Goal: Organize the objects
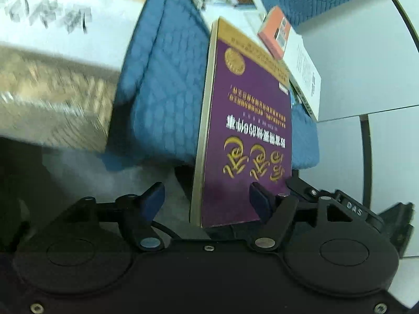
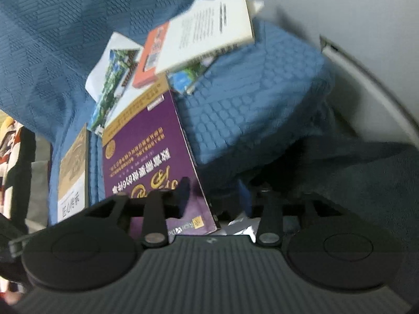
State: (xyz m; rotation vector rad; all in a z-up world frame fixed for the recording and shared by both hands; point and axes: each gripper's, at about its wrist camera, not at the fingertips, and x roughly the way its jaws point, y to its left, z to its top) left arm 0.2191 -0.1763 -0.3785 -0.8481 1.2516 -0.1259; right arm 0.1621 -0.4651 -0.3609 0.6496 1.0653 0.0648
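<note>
A purple book with gold lettering stands on its edge between blue quilted pillows. My left gripper is open around the book's near end. Its right finger lies against the cover, and its left finger stands clear of the page edge. In the right wrist view the purple book leans left. My right gripper straddles the spine edge, open; one finger is over the cover and the other is apart from the book. Part of the right gripper's body shows beside the book.
An orange book, a white book and a green picture booklet lie piled on the blue bedding. A beige book lies left. Dark grey cloth is at the right, a white wall panel behind.
</note>
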